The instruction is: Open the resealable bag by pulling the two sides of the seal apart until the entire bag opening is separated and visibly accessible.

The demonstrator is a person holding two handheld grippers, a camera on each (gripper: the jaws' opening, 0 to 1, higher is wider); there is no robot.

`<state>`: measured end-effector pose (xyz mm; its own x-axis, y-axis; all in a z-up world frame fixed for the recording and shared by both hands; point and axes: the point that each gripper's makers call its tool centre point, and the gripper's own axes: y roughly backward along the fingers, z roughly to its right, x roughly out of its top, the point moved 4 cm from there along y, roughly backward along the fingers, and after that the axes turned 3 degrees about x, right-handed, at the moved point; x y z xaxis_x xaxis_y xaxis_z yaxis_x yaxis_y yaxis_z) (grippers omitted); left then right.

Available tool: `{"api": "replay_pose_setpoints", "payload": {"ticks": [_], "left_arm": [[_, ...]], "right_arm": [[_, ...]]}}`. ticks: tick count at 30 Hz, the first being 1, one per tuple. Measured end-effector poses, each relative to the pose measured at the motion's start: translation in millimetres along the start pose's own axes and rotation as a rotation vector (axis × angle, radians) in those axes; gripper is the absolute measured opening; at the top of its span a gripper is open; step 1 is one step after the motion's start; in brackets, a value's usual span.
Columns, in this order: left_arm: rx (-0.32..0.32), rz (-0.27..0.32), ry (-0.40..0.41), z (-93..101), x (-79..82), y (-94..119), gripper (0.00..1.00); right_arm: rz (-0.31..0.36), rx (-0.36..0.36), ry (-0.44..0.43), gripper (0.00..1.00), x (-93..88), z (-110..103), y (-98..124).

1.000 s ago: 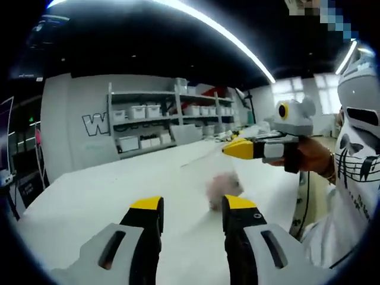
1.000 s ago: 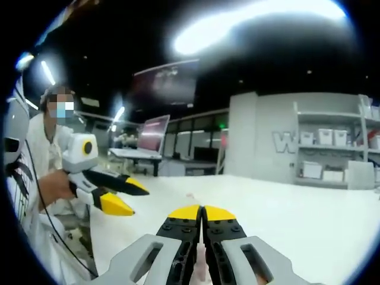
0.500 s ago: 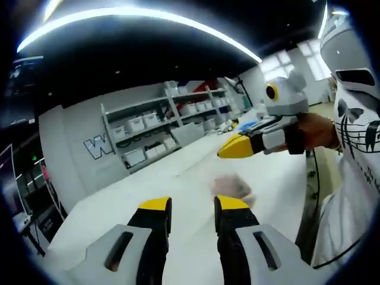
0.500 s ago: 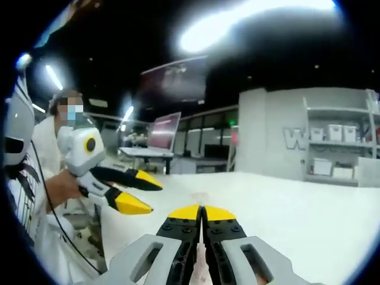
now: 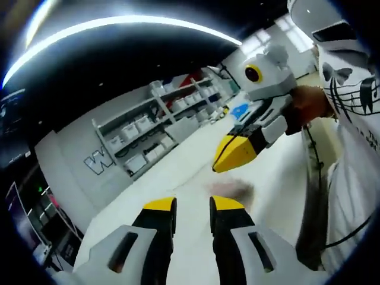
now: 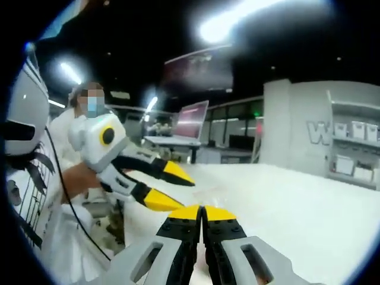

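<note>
Left gripper view: your left gripper point(image 5: 193, 205) hovers with jaws parted over the white table point(image 5: 279, 172); the bag point(image 5: 233, 189) is a pinkish blur just beyond its tips, below your right gripper point(image 5: 228, 157); right gripper view: your right gripper's yellow tips meet; whether they pinch the bag, you cannot tell.

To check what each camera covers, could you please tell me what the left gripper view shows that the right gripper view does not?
Left gripper view: a blurred pinkish thing lying on the white table just past the open left gripper, and the right gripper seen from outside, jaws shut. Right gripper view: a lit pinkish screen on a far desk, and a second person behind the left gripper. Both: the two grippers, the table, and the shelves of white bins.
</note>
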<state>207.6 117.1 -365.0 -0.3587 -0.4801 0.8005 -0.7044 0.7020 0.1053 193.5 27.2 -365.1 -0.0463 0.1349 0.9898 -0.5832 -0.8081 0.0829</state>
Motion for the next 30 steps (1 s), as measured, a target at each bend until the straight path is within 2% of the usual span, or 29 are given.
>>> {"api": "replay_pose_setpoints", "payload": {"ticks": [6, 11, 16, 25, 30], "left_arm": [[0.001, 0.0, -0.074, 1.0, -0.3, 1.8, 0.18], [-0.005, -0.02, -0.171, 4.2, -4.4, 1.5, 0.16], [-0.002, -0.003, -0.264, 6.8, 0.8, 2.9, 0.13], [-0.004, -0.045, -0.397, 7.9, -2.0, 0.5, 0.1], [-0.005, -0.044, -0.423, 8.4, 0.0, -0.2, 0.08]], "right_arm": [[-0.017, 0.016, -0.004, 0.0, -3.3, -1.6, -1.0], [-0.029, 0.03, -0.008, 0.0, -5.5, -4.0, -2.7], [-0.042, 0.043, -0.007, 0.0, -7.8, -7.0, -5.2], [-0.053, 0.054, -0.004, 0.0, -9.1, -11.5, -5.9], [-0.055, 0.057, -0.005, 0.0, -9.6, -13.4, -5.4]]}}
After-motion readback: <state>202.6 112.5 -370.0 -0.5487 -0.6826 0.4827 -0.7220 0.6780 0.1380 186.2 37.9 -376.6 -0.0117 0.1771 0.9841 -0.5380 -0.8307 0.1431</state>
